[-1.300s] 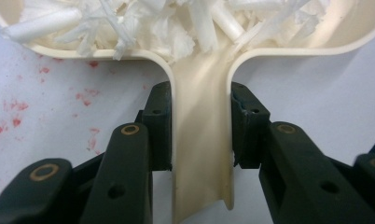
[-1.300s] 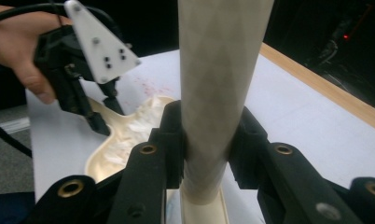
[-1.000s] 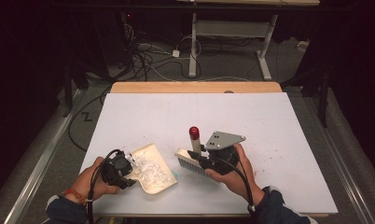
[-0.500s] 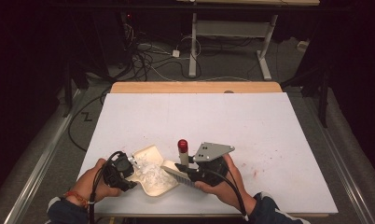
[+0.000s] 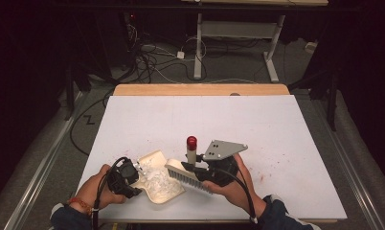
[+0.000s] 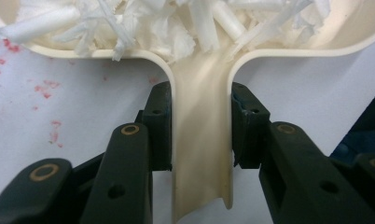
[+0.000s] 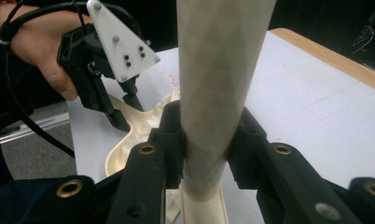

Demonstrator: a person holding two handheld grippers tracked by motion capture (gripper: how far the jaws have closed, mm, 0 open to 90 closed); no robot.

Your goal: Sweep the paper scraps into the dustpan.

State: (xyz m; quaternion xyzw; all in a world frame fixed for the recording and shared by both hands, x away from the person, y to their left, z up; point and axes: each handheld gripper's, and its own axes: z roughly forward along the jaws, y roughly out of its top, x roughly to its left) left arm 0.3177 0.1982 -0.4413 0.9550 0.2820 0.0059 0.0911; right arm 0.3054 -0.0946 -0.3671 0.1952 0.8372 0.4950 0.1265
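A cream dustpan (image 5: 158, 184) lies on the white table near its front edge, holding a heap of white paper shreds (image 5: 154, 176). My left gripper (image 5: 128, 178) is shut on the dustpan's handle (image 6: 202, 144), a pad on each side. My right gripper (image 5: 196, 168) is shut on the handle (image 7: 218, 88) of a hand brush, a pale stick with a red tip (image 5: 191, 142). The brush's bristle head (image 5: 188, 176) lies just right of the pan's mouth, touching its edge. The shreds (image 6: 167, 23) crowd the pan's back wall.
The white table top (image 5: 257, 124) has faint red specks (image 5: 265, 177) at the right and beside the pan's handle (image 6: 43, 88). A wooden strip (image 5: 200, 89) runs along the far edge. Cables and desk legs stand on the dark floor behind.
The right gripper with the brush swept left toward the dustpan, then drew back a little to the right. The left gripper kept the pan still.
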